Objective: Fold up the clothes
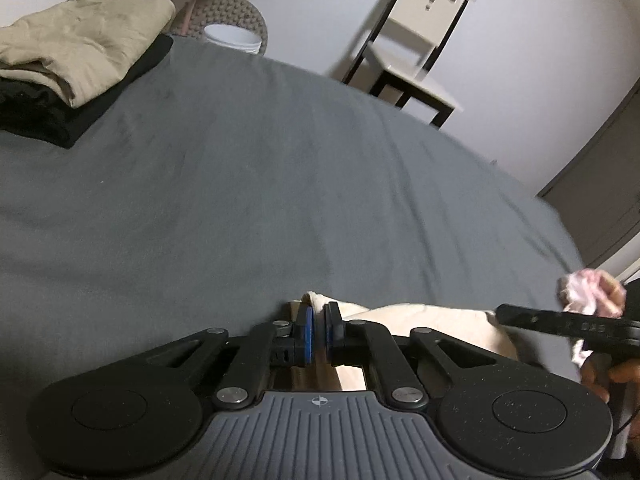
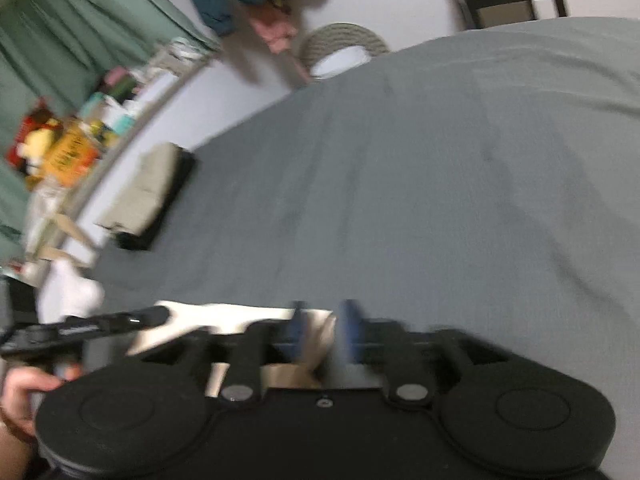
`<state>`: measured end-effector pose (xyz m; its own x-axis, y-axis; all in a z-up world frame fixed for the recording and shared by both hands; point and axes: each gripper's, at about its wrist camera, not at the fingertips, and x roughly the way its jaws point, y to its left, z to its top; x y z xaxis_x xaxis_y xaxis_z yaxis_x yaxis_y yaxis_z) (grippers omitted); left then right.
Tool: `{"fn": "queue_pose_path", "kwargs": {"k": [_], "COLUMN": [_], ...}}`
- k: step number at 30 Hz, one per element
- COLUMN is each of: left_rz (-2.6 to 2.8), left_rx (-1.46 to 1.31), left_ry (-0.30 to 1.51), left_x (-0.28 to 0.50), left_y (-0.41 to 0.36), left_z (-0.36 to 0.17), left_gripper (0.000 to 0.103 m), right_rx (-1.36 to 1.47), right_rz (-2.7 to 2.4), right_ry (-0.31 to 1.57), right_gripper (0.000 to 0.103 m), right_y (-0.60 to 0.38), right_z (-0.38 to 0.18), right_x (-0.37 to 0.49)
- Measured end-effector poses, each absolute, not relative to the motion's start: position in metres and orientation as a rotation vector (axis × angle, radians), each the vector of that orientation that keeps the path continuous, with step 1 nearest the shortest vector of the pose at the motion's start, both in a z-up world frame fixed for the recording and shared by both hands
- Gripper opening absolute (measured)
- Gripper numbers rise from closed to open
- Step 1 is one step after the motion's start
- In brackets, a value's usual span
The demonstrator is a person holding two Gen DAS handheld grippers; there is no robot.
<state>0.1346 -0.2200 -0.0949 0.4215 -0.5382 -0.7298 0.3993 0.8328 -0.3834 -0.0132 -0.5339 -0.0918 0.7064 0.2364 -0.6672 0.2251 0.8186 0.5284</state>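
Cream garment (image 1: 432,320) at near edge of grey bed (image 1: 280,160), left gripper (image 1: 319,334) pinched tight on its corner, right gripper (image 2: 324,332) blurred, pads w/ cloth between, grip unclear, folded beige/black stack (image 1: 72,52) at bed's far corner, chair (image 1: 416,36) beyond bed
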Motion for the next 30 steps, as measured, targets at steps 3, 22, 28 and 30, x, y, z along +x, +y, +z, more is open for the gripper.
{"fn": "queue_pose_path", "kwargs": {"k": [3, 22, 28, 30], "left_rz": [-0.598, -0.684, -0.739, -0.782], "left_rx": [-0.19, -0.339, -0.405, -0.498], "left_ry": [0.966, 1.178, 1.211, 1.267], "left_x": [0.134, 0.141, 0.148, 0.152], "left_y": [-0.214, -0.157, -0.149, -0.148], "left_z": [-0.092, -0.104, -0.102, -0.112], "left_gripper": [0.005, 0.071, 0.087, 0.091], "right_rx": [0.72, 0.881, 0.9, 0.9], "right_rz": [0.042, 0.289, 0.306, 0.307], "right_ry": [0.793, 0.998, 1.013, 1.017], "right_gripper": [0.051, 0.056, 0.056, 0.056], "right_y": [-0.551, -0.56, -0.558, -0.557], "right_z": [-0.087, -0.111, -0.113, -0.113], "right_x": [-0.02, -0.032, -0.032, -0.031]}}
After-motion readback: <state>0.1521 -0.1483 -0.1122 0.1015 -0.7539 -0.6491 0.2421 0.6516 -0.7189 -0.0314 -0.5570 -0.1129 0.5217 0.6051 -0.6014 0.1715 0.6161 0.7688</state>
